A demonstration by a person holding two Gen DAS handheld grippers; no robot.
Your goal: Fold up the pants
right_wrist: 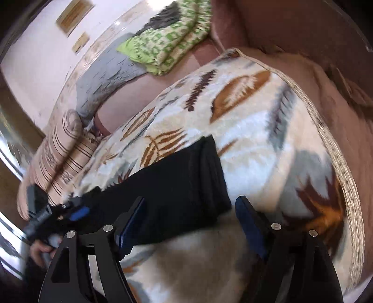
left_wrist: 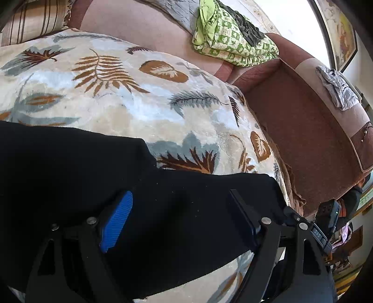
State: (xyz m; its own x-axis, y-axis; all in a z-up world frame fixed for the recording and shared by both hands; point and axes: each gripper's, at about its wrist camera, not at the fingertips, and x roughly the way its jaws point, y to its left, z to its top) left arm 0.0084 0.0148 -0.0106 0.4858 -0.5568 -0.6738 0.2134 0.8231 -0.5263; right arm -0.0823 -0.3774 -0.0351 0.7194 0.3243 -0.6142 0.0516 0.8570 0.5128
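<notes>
Black pants (left_wrist: pixel 70 174) lie flat across a leaf-patterned blanket (left_wrist: pixel 116 93). My left gripper (left_wrist: pixel 180 193) hovers over them with its jaws wide apart; the blue pads (left_wrist: pixel 116 223) touch nothing, so it is open. In the right wrist view one ribbed end of the pants (right_wrist: pixel 209 167) lies just ahead of my right gripper (right_wrist: pixel 191 200). Its fingers straddle that end's corner without pressing on it. The left gripper (right_wrist: pixel 46 214) shows at the far left there, held by a hand (right_wrist: pixel 39 250).
The blanket (right_wrist: pixel 256 130) covers a brown sofa seat (left_wrist: pixel 303 130). A folded green checked cloth (left_wrist: pixel 233 39) sits at the back, a grey garment (left_wrist: pixel 338 91) on the sofa's armrest, and a striped cushion (left_wrist: pixel 30 21) at the left. The blanket's trimmed edge (right_wrist: pixel 338 163) runs on the right.
</notes>
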